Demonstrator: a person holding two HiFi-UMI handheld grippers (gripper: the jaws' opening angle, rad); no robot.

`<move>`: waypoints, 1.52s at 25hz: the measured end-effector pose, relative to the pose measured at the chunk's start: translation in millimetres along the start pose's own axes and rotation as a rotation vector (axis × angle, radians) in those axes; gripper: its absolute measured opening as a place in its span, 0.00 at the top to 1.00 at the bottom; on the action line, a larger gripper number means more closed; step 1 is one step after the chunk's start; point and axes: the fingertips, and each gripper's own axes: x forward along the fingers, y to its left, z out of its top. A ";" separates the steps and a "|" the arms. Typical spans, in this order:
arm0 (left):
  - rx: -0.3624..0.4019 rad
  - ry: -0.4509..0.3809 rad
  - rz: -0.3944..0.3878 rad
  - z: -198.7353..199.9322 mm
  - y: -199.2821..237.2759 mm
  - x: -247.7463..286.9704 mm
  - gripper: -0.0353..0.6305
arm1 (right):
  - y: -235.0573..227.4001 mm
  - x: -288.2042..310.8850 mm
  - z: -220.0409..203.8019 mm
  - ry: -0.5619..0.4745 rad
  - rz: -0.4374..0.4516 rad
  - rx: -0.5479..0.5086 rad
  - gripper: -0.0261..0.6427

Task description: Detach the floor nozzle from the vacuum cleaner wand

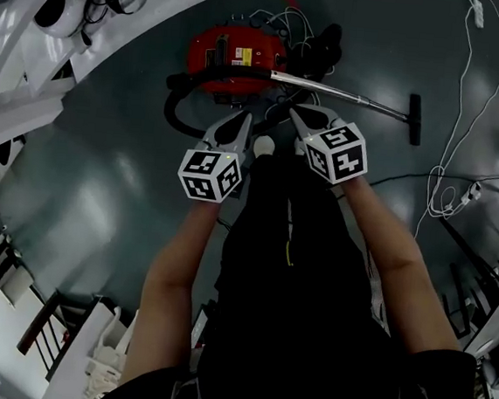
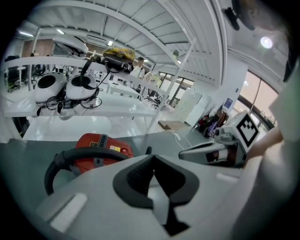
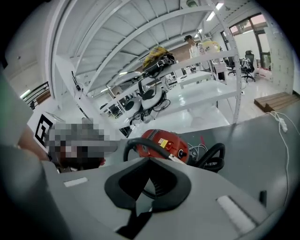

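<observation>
Grey workshop floor fills the head view, with white shelving racks along its edges. At 12 o'clock lies a red canister vacuum with a black hose looping off at its 8 o'clock.

The chrome wand lies flat on the floor, its long axis running from the canister out toward 3 o'clock. It ends in the black floor nozzle, which is set crosswise to the wand.

The left hand-held gripper and the right hand-held gripper both point at the canister end, jaws closed on nothing. From the right one the nozzle lies at about 3 o'clock, well apart, so the right hand is the nearer. I judge the approach has not yet reached the joint.

A yellow label sits on the canister (its print is too small to read).
</observation>
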 end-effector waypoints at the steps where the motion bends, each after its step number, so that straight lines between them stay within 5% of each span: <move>1: -0.011 0.003 0.009 -5.4 8.2 6.3 0.93 | -2.7 6.6 -2.5 0.005 -0.006 -0.010 0.97; 14: -0.058 0.034 -0.022 -44.5 46.1 67.4 0.93 | -38.9 85.4 -32.5 0.060 -0.020 -0.031 0.97; 25: -0.106 0.014 0.063 -47.3 80.2 111.1 0.93 | -69.5 125.0 -40.5 0.081 -0.037 -0.105 0.96; 34: -0.196 0.055 0.134 -55.2 91.8 135.9 0.90 | -87.5 153.1 -43.7 0.132 -0.008 -0.261 0.96; 38: -0.262 0.059 0.148 -51.0 95.4 144.8 0.83 | -84.4 163.8 -42.6 0.157 0.057 -0.354 0.86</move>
